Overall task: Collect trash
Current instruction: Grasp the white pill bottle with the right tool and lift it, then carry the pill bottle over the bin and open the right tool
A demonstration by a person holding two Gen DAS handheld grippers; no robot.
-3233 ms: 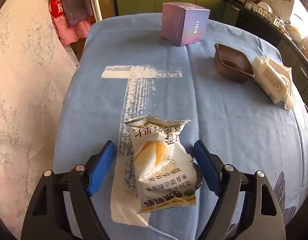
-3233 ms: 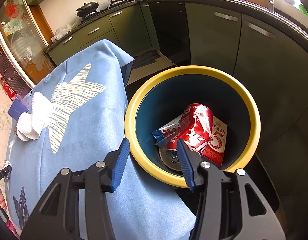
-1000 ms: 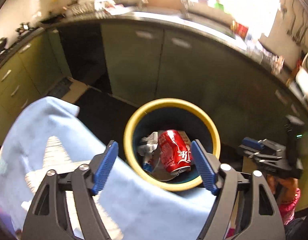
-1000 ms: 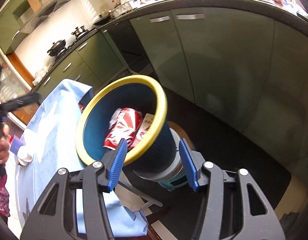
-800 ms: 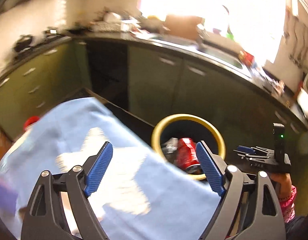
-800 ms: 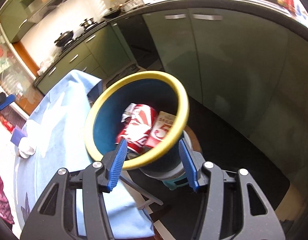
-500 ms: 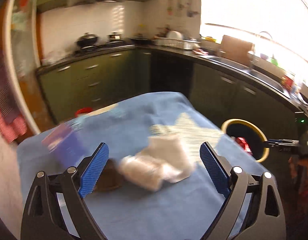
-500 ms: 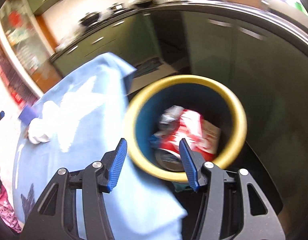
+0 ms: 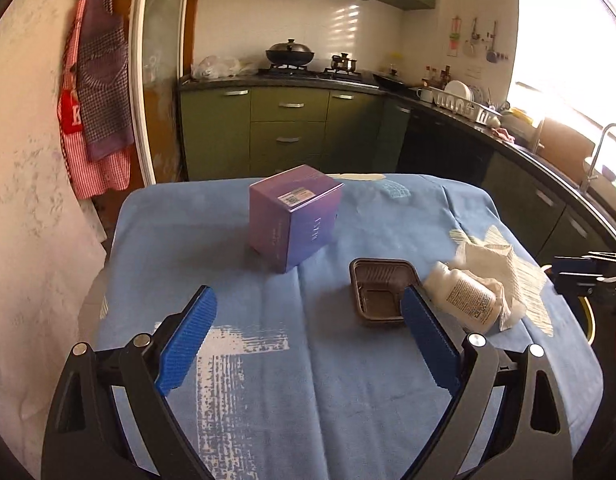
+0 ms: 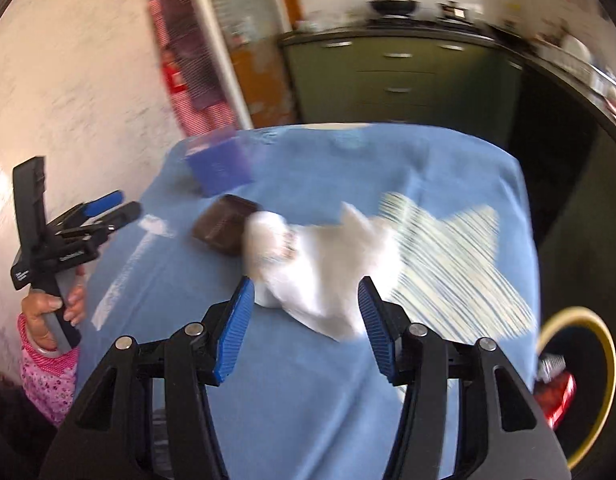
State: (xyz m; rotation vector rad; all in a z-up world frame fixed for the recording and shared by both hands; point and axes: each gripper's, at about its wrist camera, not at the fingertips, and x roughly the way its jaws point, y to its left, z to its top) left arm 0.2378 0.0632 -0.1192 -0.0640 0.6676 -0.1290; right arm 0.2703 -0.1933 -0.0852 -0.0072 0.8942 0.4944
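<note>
Trash remaining on table (image 9: 227, 272): purple box (image 9: 293, 216) mid-table toward far edge, brown tray (image 9: 382, 286), white bottle (image 9: 462, 296), tissue (image 9: 496, 264) lying near right edge. Bin (image 10: 600, 344) already holding red can (image 10: 556, 400). Left gripper (image 9: 308, 340), right gripper (image 10: 305, 326) both hovering wide, gripping nothing.

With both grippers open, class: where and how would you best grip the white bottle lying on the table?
Grip the white bottle across its round body, from above, fingers either side. It lies on its side beside the brown tray, on crumpled tissue, so an end-on approach looks awkward.
</note>
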